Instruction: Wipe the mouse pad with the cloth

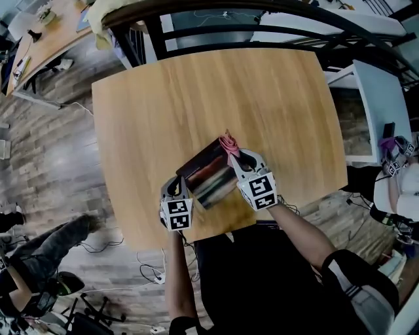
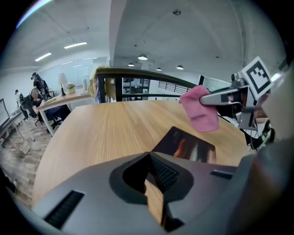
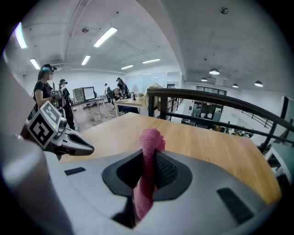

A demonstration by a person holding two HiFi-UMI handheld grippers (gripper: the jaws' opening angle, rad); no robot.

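Observation:
A dark mouse pad (image 1: 208,175) with a colourful print lies flat near the front edge of the wooden table (image 1: 196,98). My right gripper (image 1: 234,152) is at its far right corner, shut on a pink cloth (image 1: 228,141). The cloth (image 3: 149,142) stands up between the jaws. It (image 2: 200,108) hangs just above the pad (image 2: 188,144). My left gripper (image 1: 182,182) is at the pad's near left corner. Its tips (image 2: 148,156) meet, with nothing seen between them. The corner itself is hidden behind them.
A black railing (image 1: 262,8) runs along the table's far side. A white desk (image 1: 383,98) with another marker-cube device (image 1: 396,156) stands to the right. A person (image 1: 39,255) sits low at the left, near floor cables. More desks and people are beyond (image 3: 50,87).

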